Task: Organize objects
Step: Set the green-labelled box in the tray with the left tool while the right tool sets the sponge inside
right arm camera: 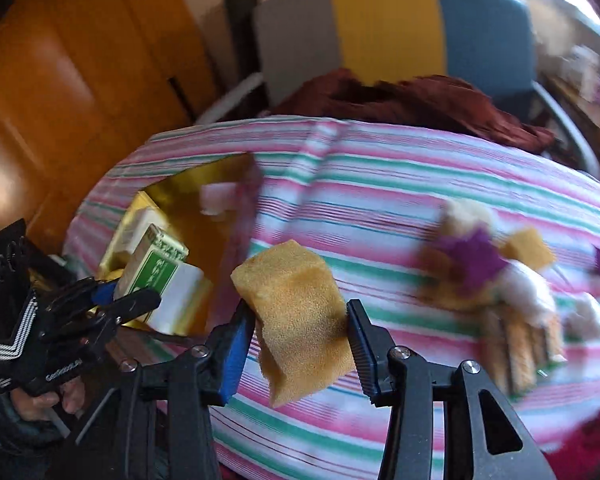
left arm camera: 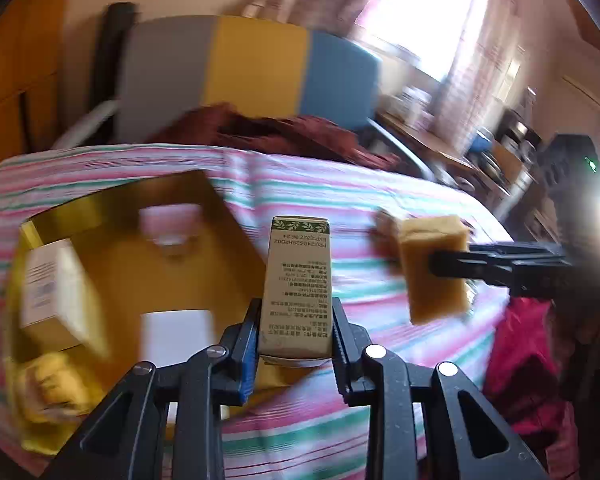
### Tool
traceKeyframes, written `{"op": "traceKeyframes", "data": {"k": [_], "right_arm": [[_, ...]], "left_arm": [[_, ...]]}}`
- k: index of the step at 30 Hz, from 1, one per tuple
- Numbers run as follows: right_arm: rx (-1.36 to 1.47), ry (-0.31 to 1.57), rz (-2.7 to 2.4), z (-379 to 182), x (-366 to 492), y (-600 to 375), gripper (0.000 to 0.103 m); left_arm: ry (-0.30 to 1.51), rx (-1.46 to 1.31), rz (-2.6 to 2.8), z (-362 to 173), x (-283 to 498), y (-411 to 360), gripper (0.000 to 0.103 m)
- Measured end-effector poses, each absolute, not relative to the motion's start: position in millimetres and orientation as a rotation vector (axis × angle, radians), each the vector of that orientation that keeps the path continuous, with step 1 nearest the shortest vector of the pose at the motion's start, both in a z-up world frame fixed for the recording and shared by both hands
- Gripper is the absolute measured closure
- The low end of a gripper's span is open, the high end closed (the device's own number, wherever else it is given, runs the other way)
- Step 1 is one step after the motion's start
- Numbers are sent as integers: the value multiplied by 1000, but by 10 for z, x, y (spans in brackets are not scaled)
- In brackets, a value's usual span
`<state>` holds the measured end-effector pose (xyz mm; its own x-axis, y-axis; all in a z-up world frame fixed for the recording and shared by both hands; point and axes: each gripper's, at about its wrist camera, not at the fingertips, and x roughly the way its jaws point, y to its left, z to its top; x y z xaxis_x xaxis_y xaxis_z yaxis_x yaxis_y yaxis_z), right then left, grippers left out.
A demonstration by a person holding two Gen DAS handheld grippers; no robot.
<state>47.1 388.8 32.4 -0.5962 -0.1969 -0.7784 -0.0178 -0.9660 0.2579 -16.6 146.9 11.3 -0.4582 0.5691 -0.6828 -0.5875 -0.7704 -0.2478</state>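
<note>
A golden box is lying open on the striped cloth that is covering the table. Inside it a white carton is leaning at the left wall, and something yellow is sitting in the near corner; blur is making it hard to name. The left claw is clamping a small printed carton and holding it in the air over the box's right edge. The right claw is clamping a yellow sponge above the cloth, beside the box. Farther right, a blurred heap of small objects is lying on the cloth, partly cut off.
</note>
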Motion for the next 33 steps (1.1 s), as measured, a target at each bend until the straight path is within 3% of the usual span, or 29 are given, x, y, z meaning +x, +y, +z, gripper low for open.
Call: {"op": "traceKeyframes", "data": {"k": [11,19,20,21,23,29,33], "right_arm": [[1326,-184,-2578,346,-37,3041,56],[1440,-128,-2480,72,-158,2734,53],[1466,-125,-2478,12,-173,2719,51],[1488,-121,-2485,-48,-195,2705,39],[1524,-118,-2488,-152,-202,2694,29],[1523,-170,-2485,-190,-112,2722,25],[1490,-191,-2517,-133,-22,2720,15]], "left_arm": [[-166,-1163,2455,-137,-444,403,73],[-184,-1192,2463,-223,-466,333,72],[-188,-1207,2456,-234,-475,344,69],[-194,-1230,2455,-264,-489,341,66],[-205,-1265,2461,-301,-487,312,63],[-173,-1252,2525,-251,-415,274,61],[-111,-1235,2585,-182,-371,336,61]]}}
